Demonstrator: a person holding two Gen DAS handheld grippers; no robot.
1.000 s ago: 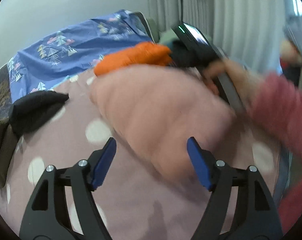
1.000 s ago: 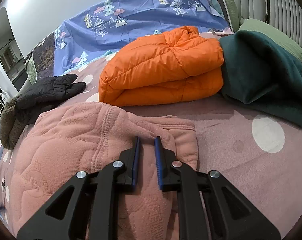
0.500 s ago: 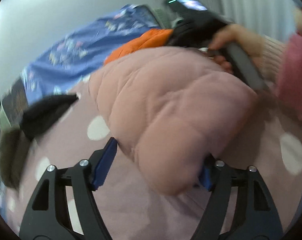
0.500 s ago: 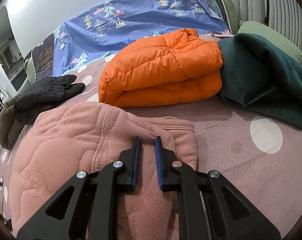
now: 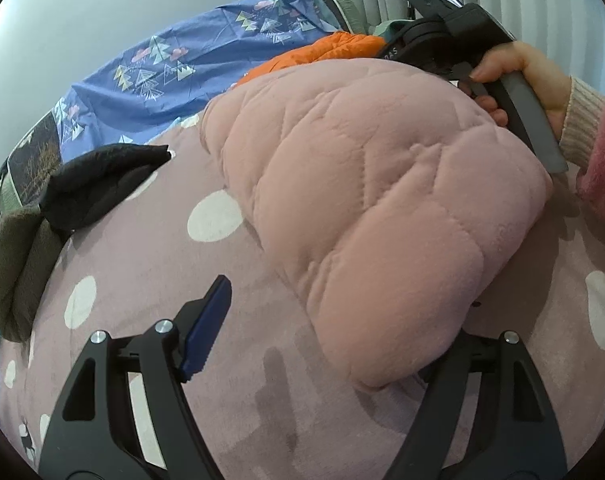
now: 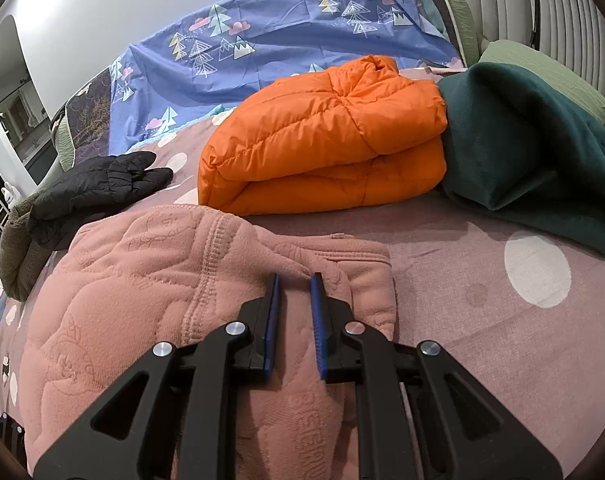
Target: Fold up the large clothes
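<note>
The pink quilted garment (image 5: 374,200) lay bunched on the dotted mauve bed cover (image 5: 150,264). The right gripper (image 6: 294,312) had its fingers narrowed on a fold of it near the waistband. The left gripper (image 5: 334,332) stood wide, its right finger hidden behind the fabric.

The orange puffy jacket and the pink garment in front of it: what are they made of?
Orange puffy jacket: likely nylon shell, slightly glossy, stitched into padded channels, probably down or synthetic fill. Pink quilted garment: soft matte fleece or plush by its fuzzy nap, with embossed stitched patterns.
</note>
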